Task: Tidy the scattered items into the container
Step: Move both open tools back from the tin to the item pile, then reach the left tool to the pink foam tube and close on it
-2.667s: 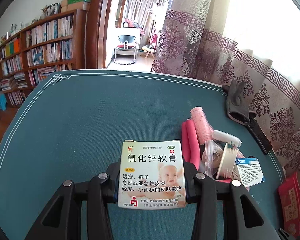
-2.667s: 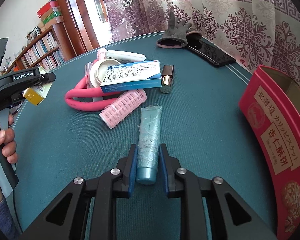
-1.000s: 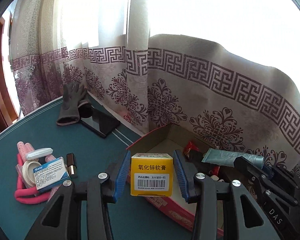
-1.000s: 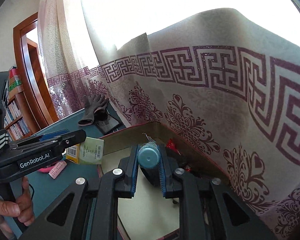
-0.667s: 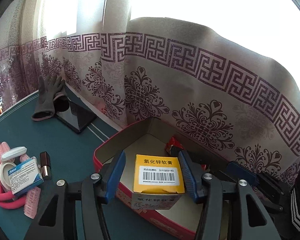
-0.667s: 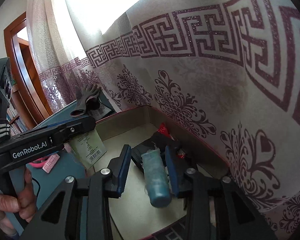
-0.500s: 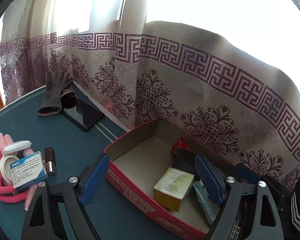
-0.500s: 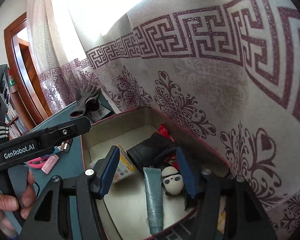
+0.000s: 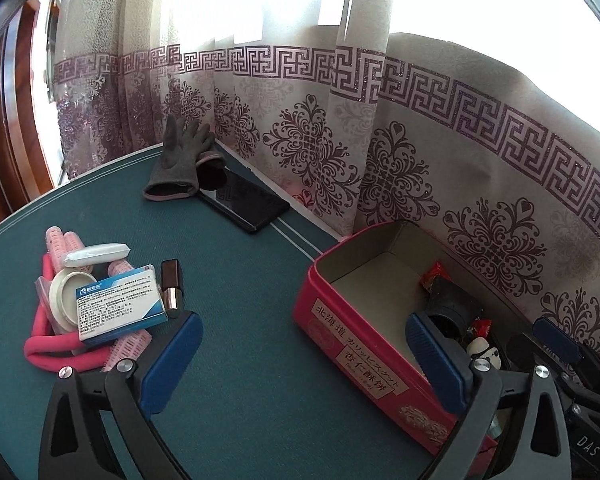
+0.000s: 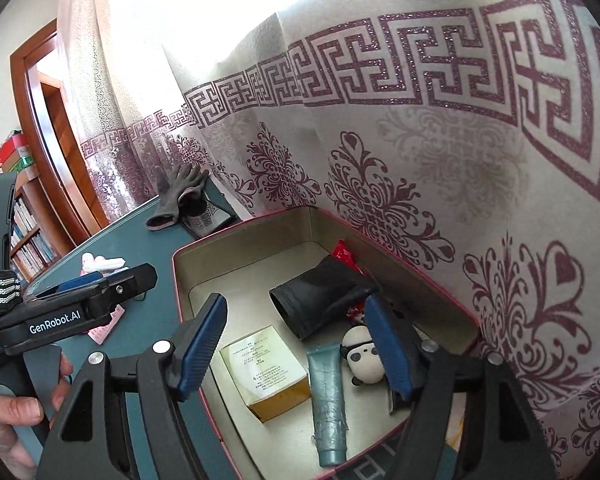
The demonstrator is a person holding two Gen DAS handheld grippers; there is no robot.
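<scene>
Both drops done: left gripper (image 9: 300,364) and right gripper (image 10: 296,344) jaws opening, empty; yellow box (image 10: 266,372) and tube (image 10: 328,404) now in red tin (image 9: 340,320). Left pile (image 9: 100,300) remains.

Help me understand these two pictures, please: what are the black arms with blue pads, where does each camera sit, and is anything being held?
No robot here: a person holds a two-finger gripper in each hand, with a fisheye camera on each looking along its fingers. One picture is from the left gripper, the other from the right gripper. Both are opening and hold nothing. The right view looks into the red tin, where a yellow box, a teal tube and a panda toy lie. The left view shows pink curlers, a blue-and-white box, a grey glove and a phone on the green table.
</scene>
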